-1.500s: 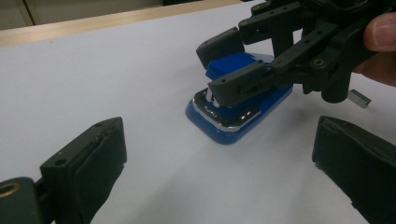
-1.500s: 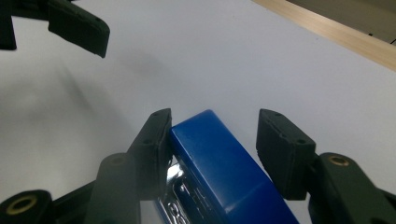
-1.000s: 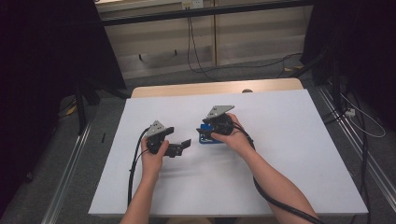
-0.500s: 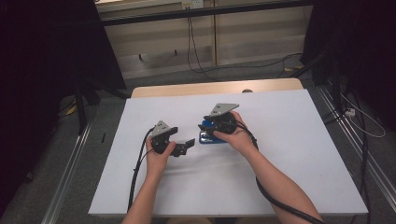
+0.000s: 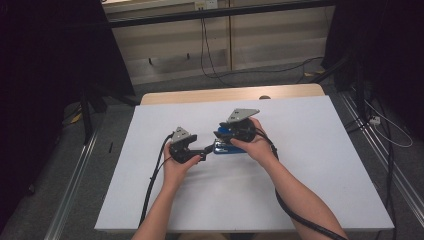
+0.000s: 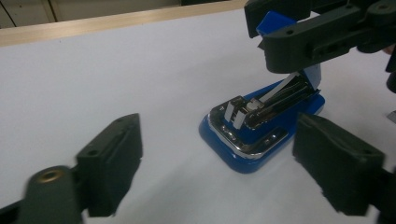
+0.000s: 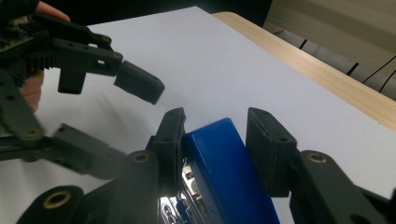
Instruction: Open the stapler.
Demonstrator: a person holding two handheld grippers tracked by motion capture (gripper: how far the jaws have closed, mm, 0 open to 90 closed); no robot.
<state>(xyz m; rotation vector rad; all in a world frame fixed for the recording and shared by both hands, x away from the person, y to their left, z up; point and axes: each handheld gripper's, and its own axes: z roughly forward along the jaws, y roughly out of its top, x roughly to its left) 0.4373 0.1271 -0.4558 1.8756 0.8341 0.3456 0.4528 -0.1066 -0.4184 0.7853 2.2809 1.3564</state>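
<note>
A blue stapler [image 5: 229,148] with a chrome staple channel [image 6: 252,119] lies in the middle of the white table [image 5: 310,150]. Its blue top arm [image 7: 219,163] is tilted up off the base. My right gripper [image 5: 226,134] is shut on that top arm, one jaw on each side [image 7: 212,140]. In the left gripper view the right gripper [image 6: 268,28] hangs over the stapler's rear. My left gripper [image 5: 206,149] stands open just left of the stapler, its jaws wide apart [image 6: 222,144] and pointed at the base's front end without touching it. The right gripper view also shows the left gripper [image 7: 135,126] open.
A wooden strip [image 5: 225,95] runs along the table's far edge. Black cables [image 5: 155,175] trail from both grippers toward the near edge. Metal rails [image 5: 380,150] and floor cables flank the table. Bare white tabletop spreads left, right and in front of the hands.
My left gripper has edged right, closer to the stapler's front end. The right gripper has kept its hold on the stapler with little movement.
</note>
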